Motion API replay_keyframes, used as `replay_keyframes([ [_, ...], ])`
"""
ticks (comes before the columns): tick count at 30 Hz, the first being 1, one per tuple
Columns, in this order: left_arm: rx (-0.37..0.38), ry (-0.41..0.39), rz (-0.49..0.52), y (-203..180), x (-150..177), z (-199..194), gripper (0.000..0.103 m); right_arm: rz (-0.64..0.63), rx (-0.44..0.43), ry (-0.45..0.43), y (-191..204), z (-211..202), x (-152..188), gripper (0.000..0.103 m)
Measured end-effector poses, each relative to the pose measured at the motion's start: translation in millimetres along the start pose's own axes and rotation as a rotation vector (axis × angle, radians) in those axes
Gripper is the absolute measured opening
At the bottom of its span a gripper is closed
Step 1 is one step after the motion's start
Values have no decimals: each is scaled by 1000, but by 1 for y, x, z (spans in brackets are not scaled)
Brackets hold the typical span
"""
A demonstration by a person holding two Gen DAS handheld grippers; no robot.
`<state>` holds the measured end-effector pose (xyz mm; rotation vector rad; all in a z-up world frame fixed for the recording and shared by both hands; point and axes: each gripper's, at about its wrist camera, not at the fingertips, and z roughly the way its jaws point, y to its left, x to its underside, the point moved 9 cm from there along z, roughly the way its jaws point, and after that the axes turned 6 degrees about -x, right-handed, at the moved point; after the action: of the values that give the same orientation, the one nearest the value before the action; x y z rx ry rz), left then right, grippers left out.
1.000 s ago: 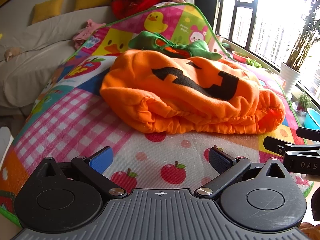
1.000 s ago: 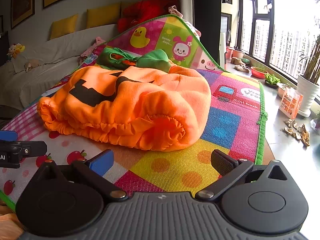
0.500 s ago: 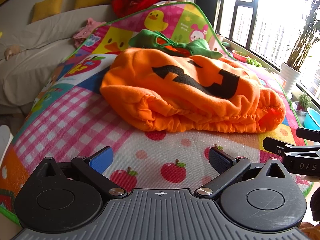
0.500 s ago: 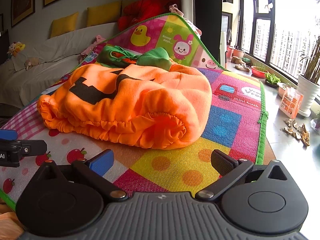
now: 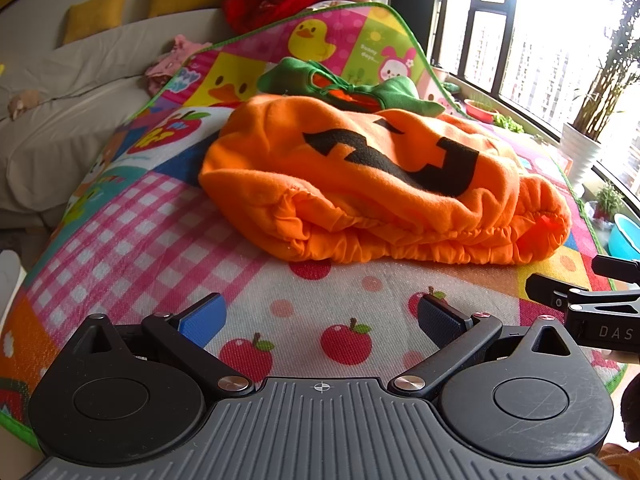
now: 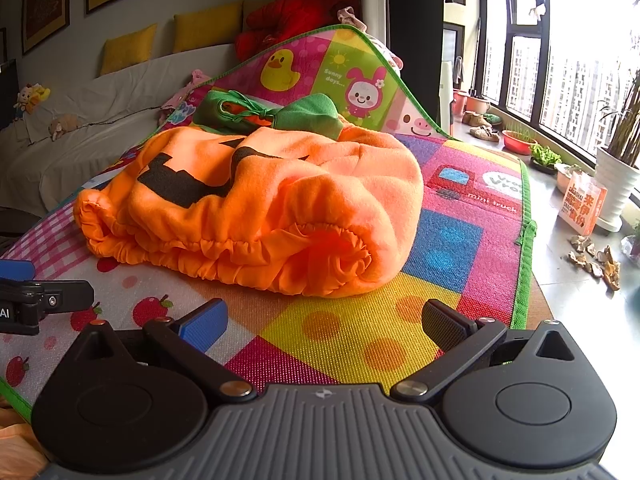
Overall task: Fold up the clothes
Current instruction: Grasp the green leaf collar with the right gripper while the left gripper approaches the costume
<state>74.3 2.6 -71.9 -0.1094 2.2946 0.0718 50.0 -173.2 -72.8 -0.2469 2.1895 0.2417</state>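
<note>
an orange pumpkin costume [image 5: 372, 184] with a black face and a green collar [image 5: 352, 90] is seen lying bunched on the colourful play mat [image 5: 152, 240], just ahead of both grippers. the left gripper [image 5: 320, 316] is held with jaws spread wide and empty above the apple print. the right gripper [image 6: 324, 324] is likewise held wide apart over the yellow patch, nothing being gripped.

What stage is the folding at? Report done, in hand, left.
Done: the orange pumpkin costume lies on the play mat, bunched, its elastic hem nearest; no neat fold shows.
In hand: nothing. The left gripper and right gripper are both open, short of the hem.
Left: probably grasping the hem and folding the costume, green collar included.
</note>
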Motion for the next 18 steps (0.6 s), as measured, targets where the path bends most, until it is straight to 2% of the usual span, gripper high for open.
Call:
replay_keyframes([
  [9,8,10,0,1,-3,3,103,-26,0,10,1,2,-2,103],
  [12,41,9,-15,7,-17,4,103,-43,-17,-2,-3,3,-16,103],
  [18,91,-35,-98,34,-79,22,103,109,-191,-40,-31,31,-82,103],
])
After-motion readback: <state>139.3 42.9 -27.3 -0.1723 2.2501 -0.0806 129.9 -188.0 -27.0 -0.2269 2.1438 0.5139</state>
